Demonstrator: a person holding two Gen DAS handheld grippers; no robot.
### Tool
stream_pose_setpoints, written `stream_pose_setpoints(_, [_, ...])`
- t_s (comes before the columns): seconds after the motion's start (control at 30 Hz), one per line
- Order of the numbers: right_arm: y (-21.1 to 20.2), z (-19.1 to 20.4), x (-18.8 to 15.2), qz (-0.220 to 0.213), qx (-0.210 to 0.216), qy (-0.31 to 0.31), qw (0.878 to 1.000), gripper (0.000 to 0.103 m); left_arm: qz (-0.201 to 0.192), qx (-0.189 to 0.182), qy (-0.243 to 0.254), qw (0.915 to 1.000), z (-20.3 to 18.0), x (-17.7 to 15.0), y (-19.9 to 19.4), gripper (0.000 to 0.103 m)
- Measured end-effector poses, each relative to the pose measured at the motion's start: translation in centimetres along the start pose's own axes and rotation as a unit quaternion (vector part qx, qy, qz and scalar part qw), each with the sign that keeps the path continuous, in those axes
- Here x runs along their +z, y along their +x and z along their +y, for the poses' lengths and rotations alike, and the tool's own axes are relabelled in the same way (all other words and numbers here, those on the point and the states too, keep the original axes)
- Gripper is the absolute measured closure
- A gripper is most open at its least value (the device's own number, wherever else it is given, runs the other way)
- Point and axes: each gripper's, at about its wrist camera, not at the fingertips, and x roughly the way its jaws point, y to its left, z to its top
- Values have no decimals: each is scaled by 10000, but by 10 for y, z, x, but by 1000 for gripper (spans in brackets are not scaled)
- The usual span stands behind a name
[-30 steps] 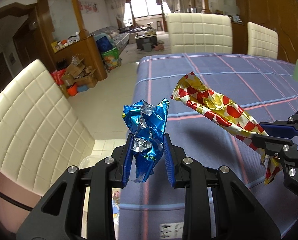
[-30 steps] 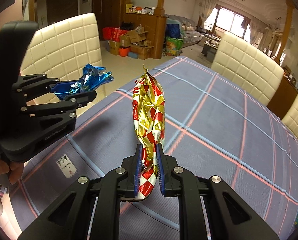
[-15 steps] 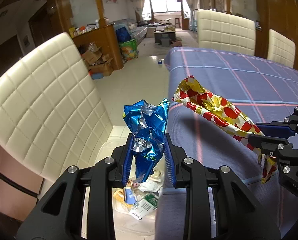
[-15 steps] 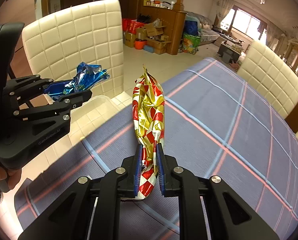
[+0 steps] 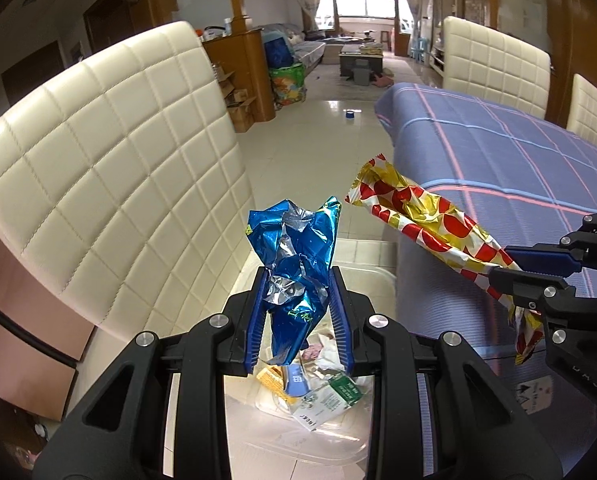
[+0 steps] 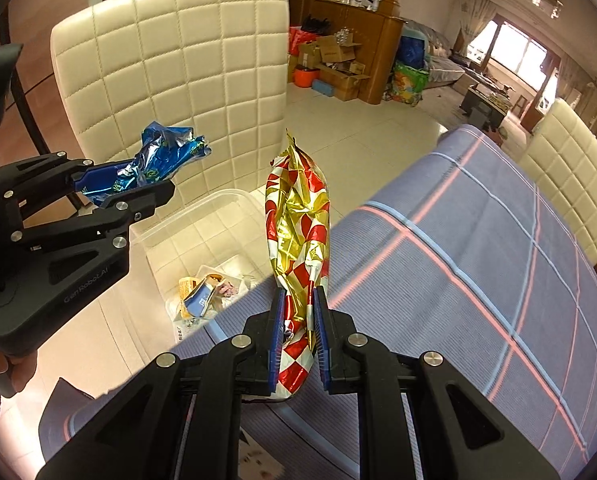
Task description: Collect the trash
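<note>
My left gripper [image 5: 298, 276] is shut on a crumpled blue foil wrapper [image 5: 294, 256] and holds it above a clear plastic bin [image 5: 374, 276] on the floor. The bin [image 6: 218, 204] holds several pieces of trash [image 5: 310, 388]. My right gripper [image 6: 298, 300] is shut on a long red, gold and white wrapper [image 6: 298, 220] at the table's edge, beside the bin. The right gripper [image 5: 534, 264] and its wrapper [image 5: 418, 216] show in the left wrist view. The left gripper [image 6: 146, 188] and blue wrapper [image 6: 162, 156] show in the right wrist view.
A table with a purple plaid cloth [image 6: 478, 260] lies to the right of the bin. A cream quilted chair [image 5: 110, 160] stands close on the bin's left. More cream chairs [image 5: 494, 60] stand at the table's far side. Tiled floor [image 5: 326, 128] runs beyond.
Both grippers have moved left off the table with their wrappers. The left one now hangs over the bin, the right one at the table edge.
</note>
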Motion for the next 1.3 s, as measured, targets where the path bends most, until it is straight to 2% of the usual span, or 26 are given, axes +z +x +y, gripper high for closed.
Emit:
stream_pose_setpoints(0.23, [4,17,16,-83,36,-114,9999,88,82,165,-102,9998,15,-4,7,70])
stream_pose_setpoints(0.27, [4,18,17,-85,29,-100,9999,87,101,170,-122,9997,17,-5,8,60])
stream_pose_setpoints(0.3, [5,18,17,-84,-23,-84,9999,78,124,205,-167,9996,20,-5,10,44])
stream_pose_setpoints(0.33, [5,18,19,-75,-130,-57,9999,52,115,266,-227,9993,22,-5,10,6])
stream_pose_setpoints(0.37, [6,16,19,-69,-281,-7,9996,39,17,337,-308,9990,24,-5,7,5])
stream_pose_setpoints(0.4, [4,13,19,-150,-400,59,9991,29,-101,358,-379,9986,27,-6,5,4])
stream_pose_setpoints(0.47, [2,8,18,-255,-467,122,9985,29,-117,339,-369,9987,29,-6,4,4])
stream_pose_setpoints(0.53, [3,4,18,-207,-507,178,9983,29,-94,500,-294,9983,28,-7,6,4])
stream_pose_setpoints(0.73, [8,-10,14,-29,-312,505,9982,29,-94,577,-213,9981,24,-7,5,4])
stream_pose_setpoints(0.93, [2,-5,12,-69,-256,459,9986,29,-135,593,-147,9980,19,-6,-4,4])
stream_pose_setpoints(1.07, [-5,-2,9,-145,-361,362,9986,29,-154,554,-134,9983,15,-4,-8,4])
stream_pose_setpoints(1.3, [-32,-11,-4,-186,-880,466,9949,29,-307,371,-183,9987,5,1,-25,4])
